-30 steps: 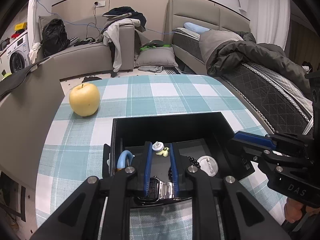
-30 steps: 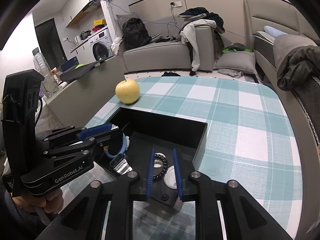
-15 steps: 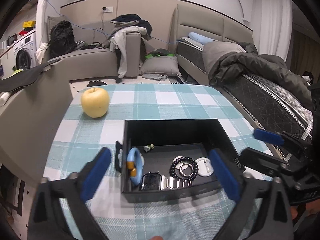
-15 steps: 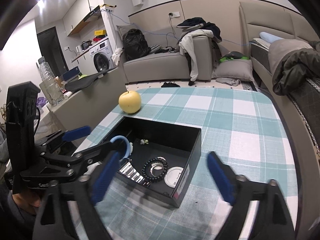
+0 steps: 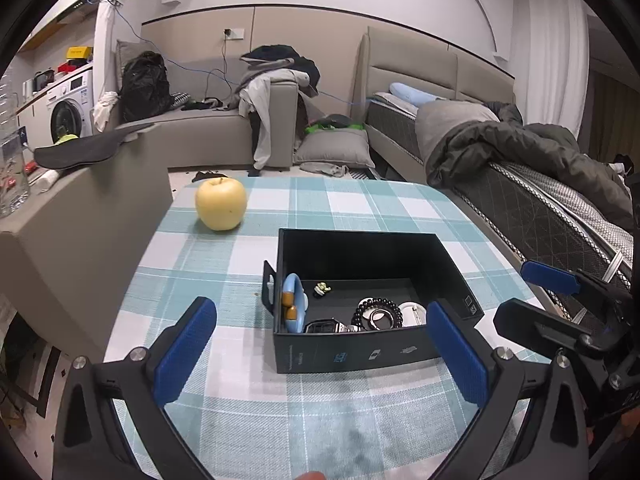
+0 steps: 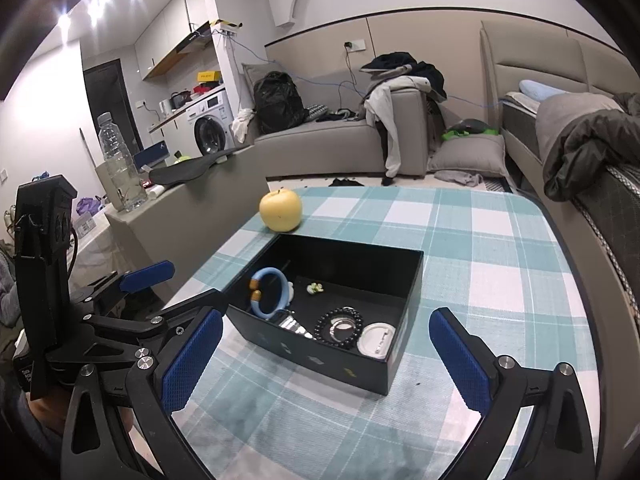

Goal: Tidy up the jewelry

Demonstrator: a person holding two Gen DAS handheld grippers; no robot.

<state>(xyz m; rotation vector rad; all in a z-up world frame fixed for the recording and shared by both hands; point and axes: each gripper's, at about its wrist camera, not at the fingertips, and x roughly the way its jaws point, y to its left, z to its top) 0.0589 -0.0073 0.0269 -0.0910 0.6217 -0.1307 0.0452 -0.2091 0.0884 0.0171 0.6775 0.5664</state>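
A black box (image 5: 360,354) sits open on the desk (image 5: 280,420), which wears a teal-and-white checked cloth, and the jewelry lies inside it. A pale blue bangle (image 6: 270,294) with two amber beads leans upright against the box's left wall; just beside it, toward the near wall, lies a metal-strapped digital watch (image 5: 325,326). Next along the near side comes a black bead bracelet (image 6: 340,327) with a silver ring (image 6: 340,326) inside its loop, and then a round white badge (image 6: 375,339) in the right corner. A small pale green charm (image 5: 322,288) rests alone farther back on the box floor. Beyond the box, well apart from it in the left wrist view, a yellow apple (image 5: 220,203) stands on the cloth. The left hand-held gripper (image 5: 320,354) hangs before the box with its blue pads spread wide and nothing between them, and the right hand-held gripper (image 6: 326,356) is likewise wide apart and empty, its pads either side of the box's near end.
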